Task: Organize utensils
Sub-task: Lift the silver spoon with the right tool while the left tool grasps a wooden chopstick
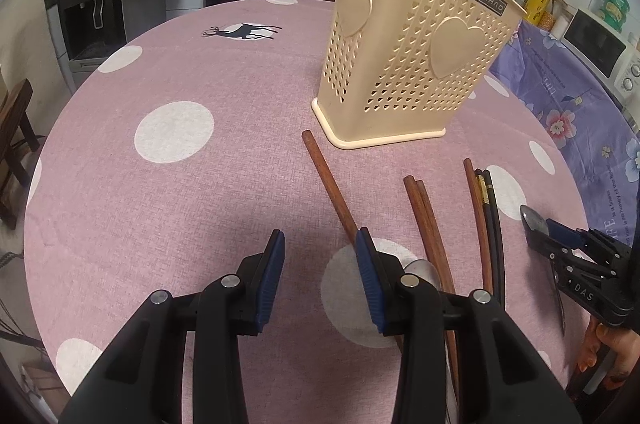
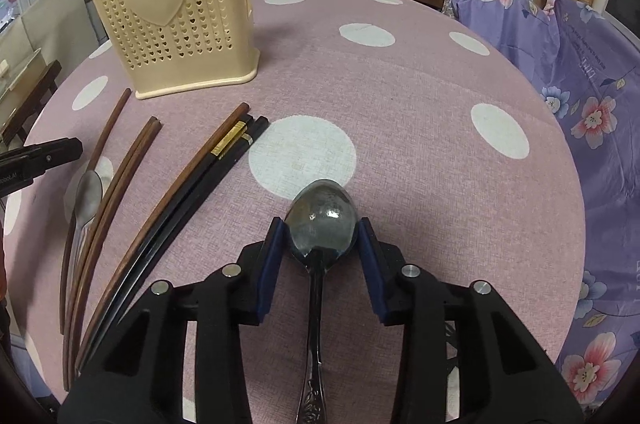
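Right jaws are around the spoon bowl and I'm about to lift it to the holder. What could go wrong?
The spoon is gripped by its rounded bowl, so it may swivel or slip.

Its long handle could sag and catch the rim of the holder.

The left gripper, empty, sits beside the loose chopsticks and could scatter them.

1. The left gripper (image 1: 320, 244) angles down over the table, its blue pads (image 1: 276, 264) parted with nothing between them.
2. The right gripper (image 2: 322, 236) also tilts downward, its pads (image 2: 366, 244) set against both sides of the spoon bowl (image 2: 324, 224).
3. At the right edge of the left view, a hand (image 1: 608, 348) grasps the right gripper's handle.
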Demonstrator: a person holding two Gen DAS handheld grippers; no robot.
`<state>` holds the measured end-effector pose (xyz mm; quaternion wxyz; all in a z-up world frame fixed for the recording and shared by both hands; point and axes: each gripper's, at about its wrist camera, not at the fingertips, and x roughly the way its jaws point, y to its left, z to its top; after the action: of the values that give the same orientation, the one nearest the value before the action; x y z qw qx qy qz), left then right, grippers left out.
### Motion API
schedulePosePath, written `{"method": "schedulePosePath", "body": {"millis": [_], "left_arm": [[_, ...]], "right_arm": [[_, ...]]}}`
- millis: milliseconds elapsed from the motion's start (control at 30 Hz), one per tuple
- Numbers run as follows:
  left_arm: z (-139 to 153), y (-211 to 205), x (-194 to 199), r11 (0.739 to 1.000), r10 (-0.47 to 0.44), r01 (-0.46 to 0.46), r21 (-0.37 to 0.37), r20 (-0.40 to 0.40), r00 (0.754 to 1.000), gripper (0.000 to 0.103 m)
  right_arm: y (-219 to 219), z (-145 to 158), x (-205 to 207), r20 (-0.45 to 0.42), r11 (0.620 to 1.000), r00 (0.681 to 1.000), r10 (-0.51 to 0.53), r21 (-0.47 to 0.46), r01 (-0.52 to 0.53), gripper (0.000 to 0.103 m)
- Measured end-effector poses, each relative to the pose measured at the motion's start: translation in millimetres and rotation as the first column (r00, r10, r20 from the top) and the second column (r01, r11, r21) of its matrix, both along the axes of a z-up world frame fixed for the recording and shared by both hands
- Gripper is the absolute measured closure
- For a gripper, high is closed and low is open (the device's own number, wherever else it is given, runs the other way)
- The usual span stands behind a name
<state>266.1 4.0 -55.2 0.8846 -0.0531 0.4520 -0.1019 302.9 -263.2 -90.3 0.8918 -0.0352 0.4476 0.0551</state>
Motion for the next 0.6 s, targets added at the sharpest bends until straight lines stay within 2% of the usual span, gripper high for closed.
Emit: {"method": "schedulePosePath", "body": {"millis": [167, 300, 600], "left_arm": [[-1, -4, 0, 1.000, -0.017, 0.017, 0.006, -0.004, 1.000, 0.066], [-1, -4, 1, 1.000, -0.015, 0.015, 0.002, -0.005, 1.000, 0.066], [-2, -3, 2, 1.000, -0.006, 0.006, -0.001, -0.014, 1.000, 0.066]], "right_arm": [[-6, -1, -1, 0.009, 0.999, 1.000, -0.002, 0.047, 0.002, 0.065], [-16, 7, -7, 0.053, 0.991, 0.998, -0.029, 0.134, 0.021, 0.065], [-34, 70, -43, 0.261, 0.967, 0.963, -0.060, 0.254, -0.009, 0.065]]}}
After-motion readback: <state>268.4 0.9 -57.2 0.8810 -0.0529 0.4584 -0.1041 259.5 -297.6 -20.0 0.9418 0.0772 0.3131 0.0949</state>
